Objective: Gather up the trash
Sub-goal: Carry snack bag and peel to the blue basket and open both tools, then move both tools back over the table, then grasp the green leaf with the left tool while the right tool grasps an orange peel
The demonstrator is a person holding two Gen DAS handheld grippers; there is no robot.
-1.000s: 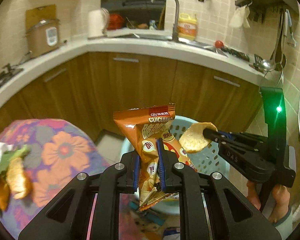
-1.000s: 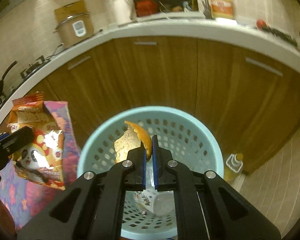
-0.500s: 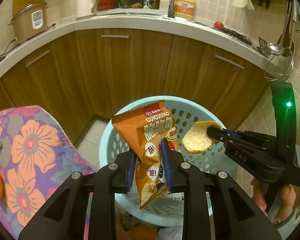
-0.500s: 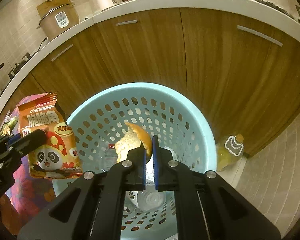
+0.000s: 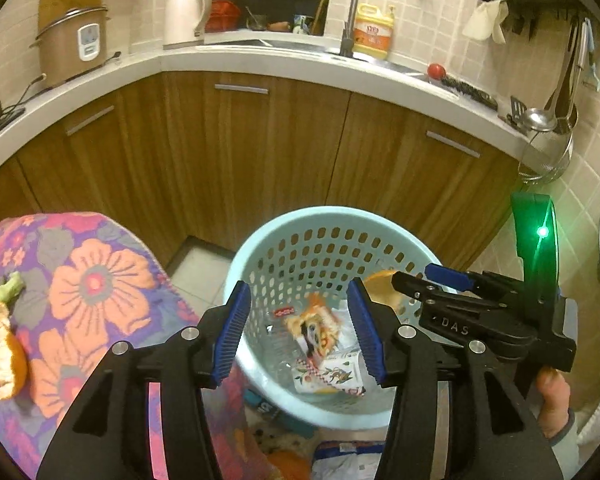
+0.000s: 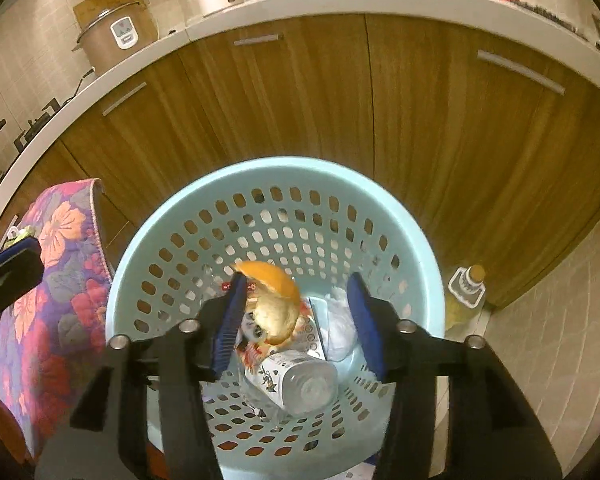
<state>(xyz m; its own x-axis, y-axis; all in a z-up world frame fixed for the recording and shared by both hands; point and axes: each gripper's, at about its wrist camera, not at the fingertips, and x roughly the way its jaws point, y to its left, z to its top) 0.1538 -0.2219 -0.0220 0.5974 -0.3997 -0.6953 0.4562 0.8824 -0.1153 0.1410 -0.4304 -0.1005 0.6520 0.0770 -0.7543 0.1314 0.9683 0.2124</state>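
Both grippers hang over the pale blue basket (image 6: pixel 416 240), jaws spread wide, nothing gripped! Between the right gripper (image 6: pixel 298 322) fingers the orange peel (image 6: pixel 274 300) sits against the left blue pad, whether touching is unclear. Under the left gripper (image 5: pixel 300 330) the snack bag (image 5: pixel 314 326) lies among wrappers and a clear bottle (image 6: pixel 300 380). More peel (image 5: pixel 0 356) rests left on the floral cloth (image 5: pixel 92 280).

only "das" reads clearly, on the right gripper (image 5: pixel 410 280) body.

Perforated plastic basket (image 6: pixel 400 216), glossy wood cabinets (image 6: pixel 300 100), floral cloth (image 5: pixel 100 280).
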